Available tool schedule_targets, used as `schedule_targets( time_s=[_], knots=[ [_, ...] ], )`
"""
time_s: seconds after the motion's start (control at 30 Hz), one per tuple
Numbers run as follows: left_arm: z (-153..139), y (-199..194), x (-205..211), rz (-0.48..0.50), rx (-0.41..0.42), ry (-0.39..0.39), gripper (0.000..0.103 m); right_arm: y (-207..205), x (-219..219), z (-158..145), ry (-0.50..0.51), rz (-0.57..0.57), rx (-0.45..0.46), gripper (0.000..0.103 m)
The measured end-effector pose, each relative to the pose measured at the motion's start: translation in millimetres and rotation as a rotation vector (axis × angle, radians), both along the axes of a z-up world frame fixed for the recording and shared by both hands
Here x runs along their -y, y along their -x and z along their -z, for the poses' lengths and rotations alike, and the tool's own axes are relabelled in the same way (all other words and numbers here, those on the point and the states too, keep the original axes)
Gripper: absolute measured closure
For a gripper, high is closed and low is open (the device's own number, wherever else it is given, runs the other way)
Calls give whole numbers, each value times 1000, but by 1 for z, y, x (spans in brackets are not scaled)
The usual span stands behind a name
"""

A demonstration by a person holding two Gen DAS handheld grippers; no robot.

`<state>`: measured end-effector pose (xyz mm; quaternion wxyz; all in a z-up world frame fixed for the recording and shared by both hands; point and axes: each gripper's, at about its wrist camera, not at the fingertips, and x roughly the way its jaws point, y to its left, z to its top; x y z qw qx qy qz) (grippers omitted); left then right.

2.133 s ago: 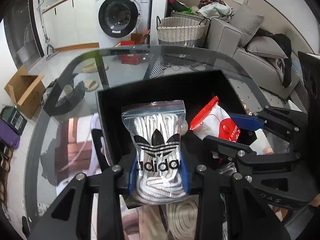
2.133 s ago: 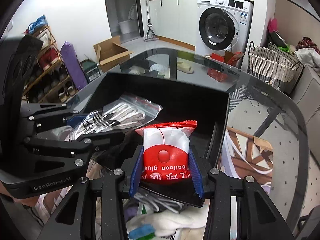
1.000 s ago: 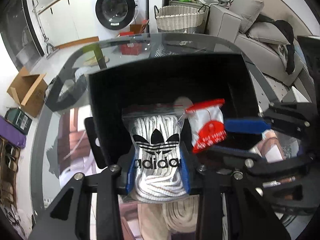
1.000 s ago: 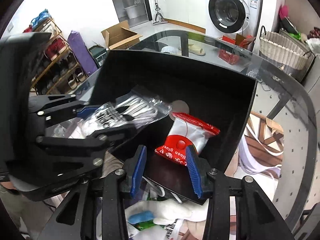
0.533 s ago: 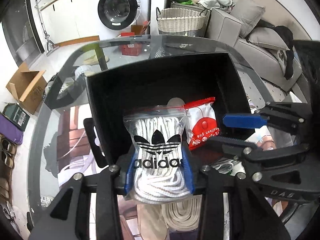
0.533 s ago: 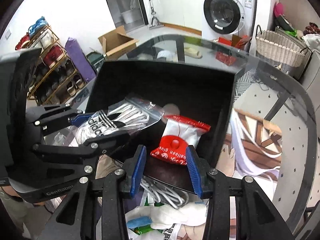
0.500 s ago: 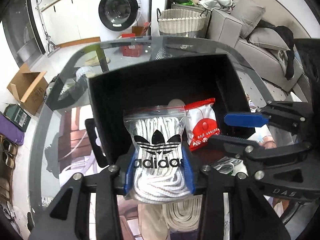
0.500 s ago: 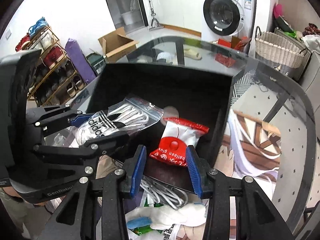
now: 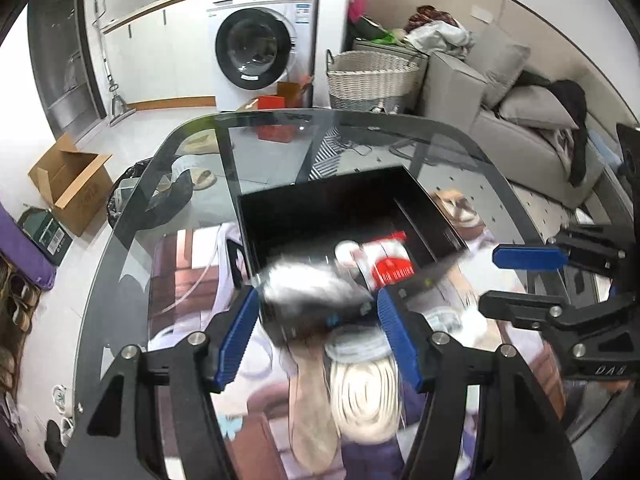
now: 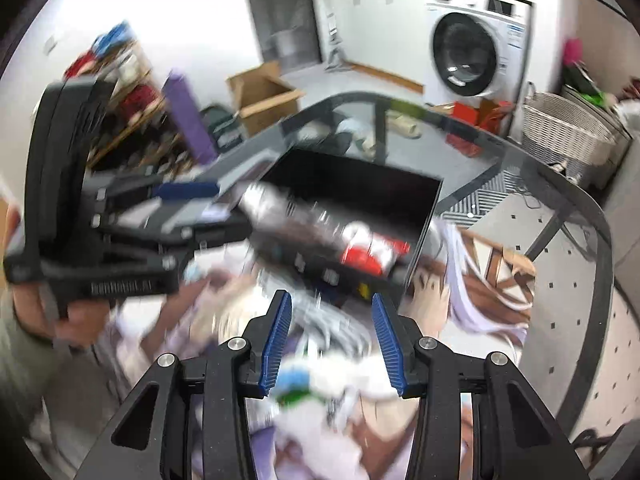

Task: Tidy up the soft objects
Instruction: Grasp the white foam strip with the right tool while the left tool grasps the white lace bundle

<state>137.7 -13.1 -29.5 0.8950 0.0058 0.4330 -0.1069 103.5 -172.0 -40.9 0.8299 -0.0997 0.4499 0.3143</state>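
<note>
A black box stands on the glass table. A red and white packet lies inside it, also in the right wrist view. The clear bag of white laces is a blur at the box's near edge, free of my left gripper, which is open with its jaws wide apart. My right gripper is open and empty, above a heap of soft things. It also shows at the right of the left wrist view.
A heap of soft items lies on the table in front of the box: white cord coils, a beige piece, white cloth. The glass table edge curves on the left. A wicker basket, washing machine and sofa stand beyond.
My left gripper has opened and let go of the laces bag, which drops blurred toward the box. Both grippers have pulled back and up from the box. The right view is motion-blurred.
</note>
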Motion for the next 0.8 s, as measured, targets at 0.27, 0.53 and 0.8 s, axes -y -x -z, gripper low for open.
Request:
schedule_targets(
  time_s=[0.27, 0.53, 0.8],
  knots=[
    [26, 40, 29, 156, -72, -72, 40, 50, 11, 37, 112, -175, -101, 60],
    [73, 22, 47, 171, -209, -114, 40, 72, -4, 73, 292, -248, -100, 56],
    [83, 26, 63, 188, -213, -164, 63, 69, -19, 80, 302, -231, -51, 66]
  ],
)
